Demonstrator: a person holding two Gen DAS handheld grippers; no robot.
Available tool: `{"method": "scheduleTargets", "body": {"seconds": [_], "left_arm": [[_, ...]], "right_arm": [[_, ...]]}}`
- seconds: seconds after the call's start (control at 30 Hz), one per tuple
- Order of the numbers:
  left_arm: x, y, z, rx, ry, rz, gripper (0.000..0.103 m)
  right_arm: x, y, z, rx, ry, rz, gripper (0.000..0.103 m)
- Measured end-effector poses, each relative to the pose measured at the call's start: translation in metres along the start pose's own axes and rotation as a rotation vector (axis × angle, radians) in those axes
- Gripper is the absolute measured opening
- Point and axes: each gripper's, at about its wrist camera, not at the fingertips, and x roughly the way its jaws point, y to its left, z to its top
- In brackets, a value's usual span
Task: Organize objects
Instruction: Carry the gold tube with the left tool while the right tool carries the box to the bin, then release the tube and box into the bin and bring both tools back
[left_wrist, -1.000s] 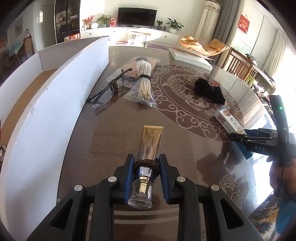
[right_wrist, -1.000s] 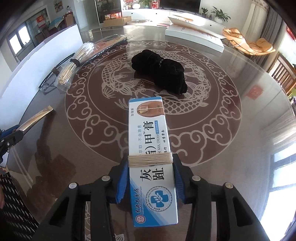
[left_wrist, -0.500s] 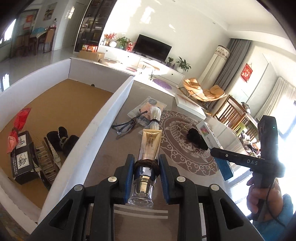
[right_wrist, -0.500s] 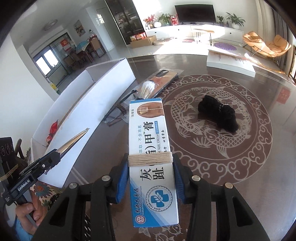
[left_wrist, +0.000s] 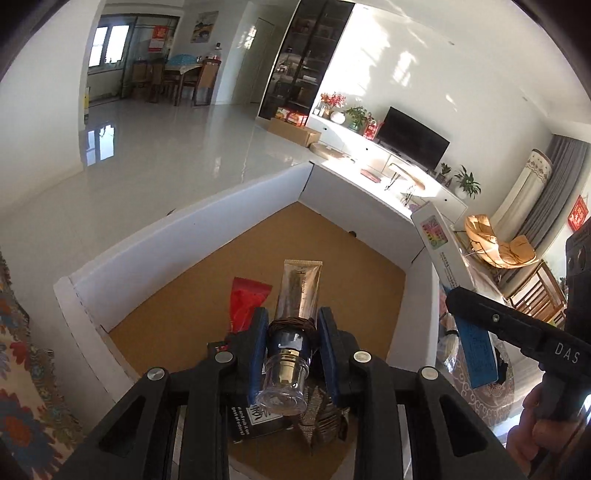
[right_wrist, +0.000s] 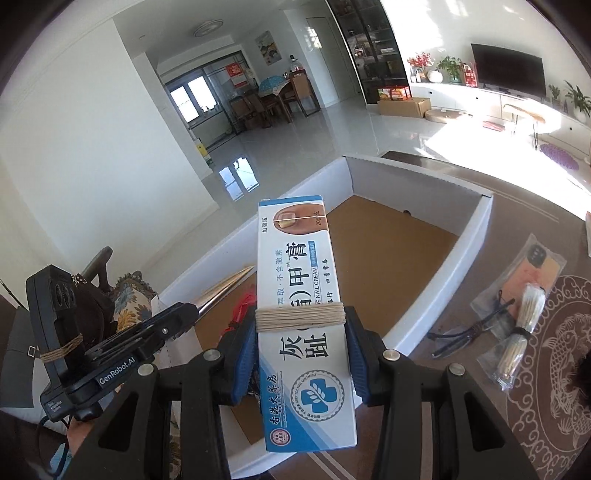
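Observation:
My left gripper (left_wrist: 291, 325) is shut on a gold cream tube (left_wrist: 299, 291) with a clear cap, held above the inside of the white cardboard box (left_wrist: 177, 236) with a brown floor. My right gripper (right_wrist: 301, 332) is shut on a white-and-blue nail cream carton (right_wrist: 299, 295) wrapped with twine, hovering over the same box (right_wrist: 476, 229) near its table-side wall. In the left wrist view the right gripper and its carton (left_wrist: 443, 254) show at the right edge. In the right wrist view the left gripper and the tube tip (right_wrist: 225, 288) show at the left.
Inside the box lie a red packet (left_wrist: 245, 299), a black carton (left_wrist: 255, 421) and a patterned item (left_wrist: 321, 417). On the dark table beside the box rest glasses (right_wrist: 461, 332), a bagged bundle of sticks (right_wrist: 524, 321) and a bagged phone case (right_wrist: 532, 262). A floral cloth (left_wrist: 22, 387) lies left.
Both grippers lifted from the table and swung left over the white box, each still gripping its item. The table objects slid out to the right of both views.

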Motion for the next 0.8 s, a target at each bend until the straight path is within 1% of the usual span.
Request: {"method": "scheduleTargets", "body": {"seconds": [0.07,0.1,0.13,0.17,0.23,0.27,0.3,0.33,0.37,0.4,0.43,0.47,0.57,0.67,0.7,0.73,0.8], "left_arm": [[0.017,0.006,-0.002,-0.001,0.046,0.078,0.029],[0.022,0.010,-0.006,-0.002,0.058,0.105,0.030],[0.024,0.012,-0.008,-0.003,0.061,0.115,0.034],[0.023,0.014,-0.011,-0.006,0.057,0.118,0.039],[0.018,0.016,-0.016,-0.015,0.023,0.140,0.073],[0.013,0.016,-0.019,-0.020,-0.005,0.154,0.078],[0.008,0.016,-0.020,-0.025,-0.031,0.160,0.080],[0.004,0.014,-0.022,-0.033,-0.045,0.155,0.080],[0.001,0.012,-0.023,-0.042,-0.049,0.139,0.080],[-0.002,0.006,-0.024,-0.048,-0.049,0.113,0.080],[-0.005,-0.003,-0.027,-0.049,-0.044,0.085,0.080],[-0.008,-0.014,-0.030,-0.042,-0.038,0.055,0.080],[-0.018,-0.064,-0.046,0.035,-0.035,-0.072,0.080],[-0.026,-0.126,-0.070,0.153,-0.013,-0.213,0.082],[-0.028,-0.146,-0.083,0.187,0.008,-0.256,0.087],[-0.025,-0.164,-0.094,0.213,0.032,-0.296,0.094],[-0.014,-0.198,-0.120,0.244,0.097,-0.350,0.097]], "right_arm": [[0.040,0.011,0.001,0.011,0.066,0.040,0.047],[0.059,0.012,-0.001,0.031,0.108,0.055,0.051],[0.072,0.012,-0.004,0.056,0.140,0.071,0.060],[0.079,0.011,-0.007,0.078,0.153,0.093,0.061],[0.076,0.008,-0.014,0.103,0.135,0.125,0.061],[0.068,0.004,-0.018,0.099,0.116,0.133,0.064],[0.059,-0.001,-0.022,0.088,0.094,0.125,0.067],[0.047,-0.005,-0.025,0.073,0.066,0.109,0.073],[0.034,-0.012,-0.030,0.055,0.035,0.089,0.080],[0.020,-0.021,-0.037,0.039,0.005,0.062,0.084],[0.003,-0.031,-0.045,0.025,-0.022,0.027,0.091],[-0.011,-0.044,-0.054,0.014,-0.047,-0.011,0.095],[-0.050,-0.090,-0.089,0.011,-0.094,-0.156,0.098],[-0.082,-0.152,-0.135,0.058,-0.085,-0.322,0.099],[-0.090,-0.172,-0.151,0.076,-0.071,-0.378,0.099],[-0.100,-0.194,-0.166,0.096,-0.054,-0.430,0.099],[-0.120,-0.232,-0.196,0.147,-0.018,-0.520,0.099]]}}
